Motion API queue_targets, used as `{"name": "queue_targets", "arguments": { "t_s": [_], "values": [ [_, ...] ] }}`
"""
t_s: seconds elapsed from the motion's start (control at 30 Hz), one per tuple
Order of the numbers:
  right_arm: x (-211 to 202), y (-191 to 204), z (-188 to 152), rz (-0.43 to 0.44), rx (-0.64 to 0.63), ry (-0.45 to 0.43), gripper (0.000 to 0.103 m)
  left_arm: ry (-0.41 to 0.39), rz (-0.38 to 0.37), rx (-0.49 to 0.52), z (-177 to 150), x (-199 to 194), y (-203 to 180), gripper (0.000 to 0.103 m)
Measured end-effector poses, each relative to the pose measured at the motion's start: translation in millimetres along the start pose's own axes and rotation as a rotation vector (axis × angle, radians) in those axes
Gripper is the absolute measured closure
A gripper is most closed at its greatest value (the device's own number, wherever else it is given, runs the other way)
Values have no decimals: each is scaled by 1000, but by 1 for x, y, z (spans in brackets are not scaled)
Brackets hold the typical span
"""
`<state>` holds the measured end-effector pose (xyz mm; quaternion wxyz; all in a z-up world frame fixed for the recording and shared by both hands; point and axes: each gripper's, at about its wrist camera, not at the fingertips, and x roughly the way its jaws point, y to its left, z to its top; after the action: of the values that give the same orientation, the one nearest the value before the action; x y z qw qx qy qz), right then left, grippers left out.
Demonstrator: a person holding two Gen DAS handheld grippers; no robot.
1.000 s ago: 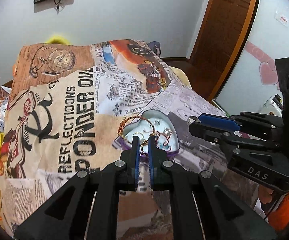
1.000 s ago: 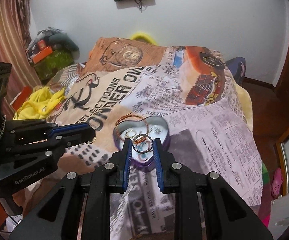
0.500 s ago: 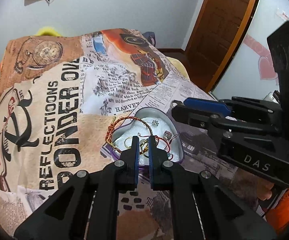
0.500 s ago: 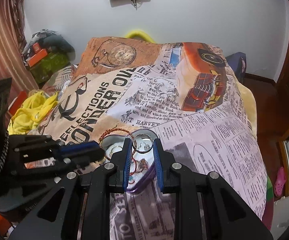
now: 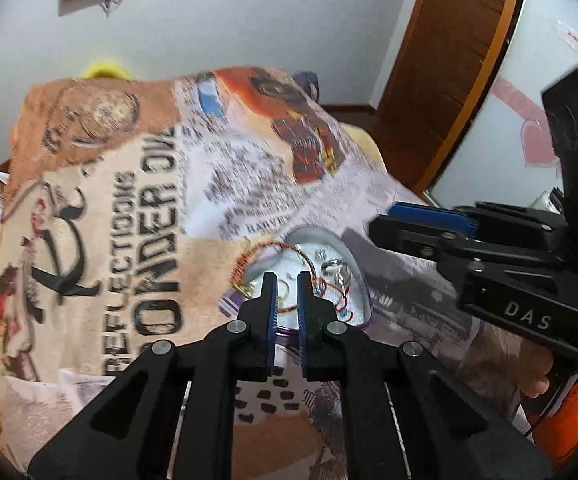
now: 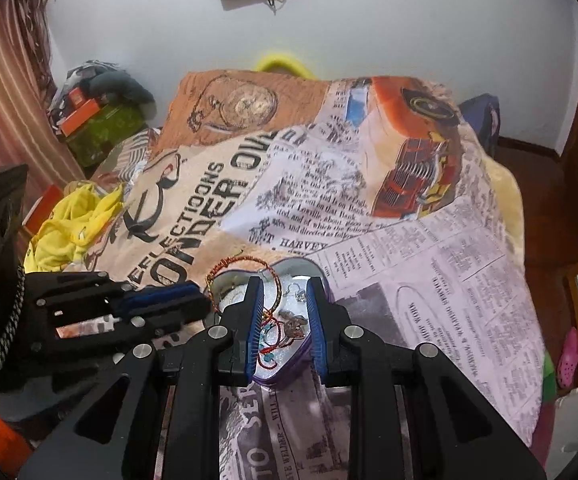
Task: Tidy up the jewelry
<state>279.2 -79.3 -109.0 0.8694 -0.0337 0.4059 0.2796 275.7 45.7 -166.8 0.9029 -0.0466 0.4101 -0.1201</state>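
The heart-shaped tin (image 6: 289, 372) lies open on the printed blanket (image 6: 409, 280), holding tangled jewellery: a red-and-gold cord bangle (image 6: 245, 264) leaning over its rim, a small ring (image 5: 331, 266) and earrings. The right gripper (image 6: 283, 284) hovers directly above the tin, jaws narrowly apart with nothing visibly pinched between them. The left gripper (image 5: 285, 278) hangs over the tin's near edge, jaws nearly closed and empty. Yellow cloth (image 6: 73, 224) lies beside the bed
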Motion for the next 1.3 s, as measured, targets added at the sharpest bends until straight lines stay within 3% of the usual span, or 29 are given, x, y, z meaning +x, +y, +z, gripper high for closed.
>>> {"name": "queue_targets", "arguments": {
  "t_s": [0.23, 0.5, 0.6, 0.7, 0.77, 0.9, 0.97, 1.13, 1.3],
  "values": [
    [-65, 14, 9, -55, -15, -145, 83, -176, 64, 6, 15, -78, -10, 96],
    [-175, 46, 4, -113, -43, -417, 83, -452, 136, 56, 10, -185, -40, 94],
    [-211, 61, -5, -126, -56, -514, 83, -539, 173, 70, -1, -218, -54, 85],
    [-241, 75, -18, -162, -69, -604, 81, -615, 211, 89, -13, -244, -68, 64],
    [-257, 85, -27, -199, -77, -654, 69, -665, 234, 99, -24, -260, -77, 46],
    [-272, 98, -41, -263, -81, -721, 46, -714, 256, 92, -37, -277, -86, 24],
    [-274, 103, -47, -305, -77, -742, 28, -734, 271, 87, -42, -283, -87, 13],
    [-270, 104, -54, -379, -36, -770, 0, -746, 287, 76, -52, -289, -86, 7],
    [-273, 108, -56, -401, -39, -757, 0, -734, 281, 49, -57, -291, -86, 7]
  ]
}}
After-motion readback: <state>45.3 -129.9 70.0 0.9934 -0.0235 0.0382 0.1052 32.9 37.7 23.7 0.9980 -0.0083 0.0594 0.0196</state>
